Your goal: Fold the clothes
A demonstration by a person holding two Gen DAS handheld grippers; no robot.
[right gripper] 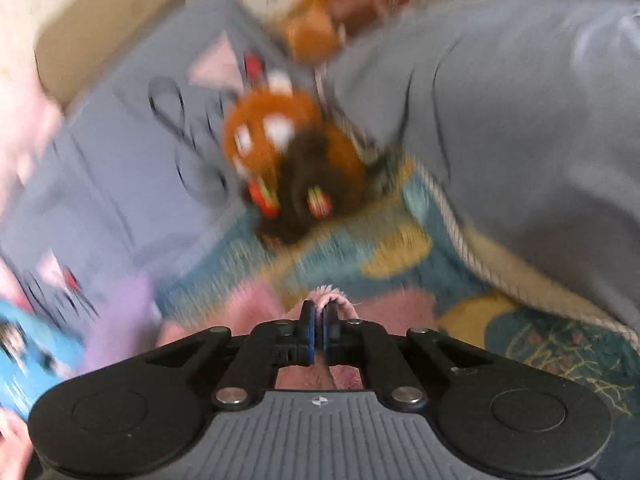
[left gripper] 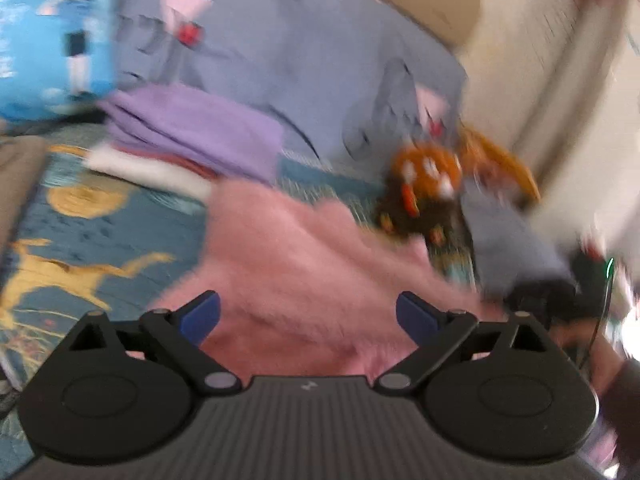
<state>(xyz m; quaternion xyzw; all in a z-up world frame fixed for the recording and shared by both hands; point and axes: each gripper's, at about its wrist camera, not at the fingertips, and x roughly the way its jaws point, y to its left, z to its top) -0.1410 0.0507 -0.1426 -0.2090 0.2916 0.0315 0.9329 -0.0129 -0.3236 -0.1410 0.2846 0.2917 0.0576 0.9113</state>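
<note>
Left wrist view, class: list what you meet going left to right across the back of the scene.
Bright blue cartoon-printed bag → folded lilac cloth → orange and brown plush toy.

Left gripper wide open, right gripper pinched shut on pink fabric.

The left gripper (left gripper: 308, 314) points forward and somewhat downward, its two blue pads (left gripper: 202, 314) spread far apart at the ends of the black linkage arms, nothing pressed between them; it hangs just above the pink fuzzy garment (left gripper: 288, 256); the right gripper (right gripper: 319, 328) also tilts downward, its jaws drawn together so that only a thin slit shows between the blue pads, a fold of the same pink garment caught in the tips; both views are blurred.
</note>
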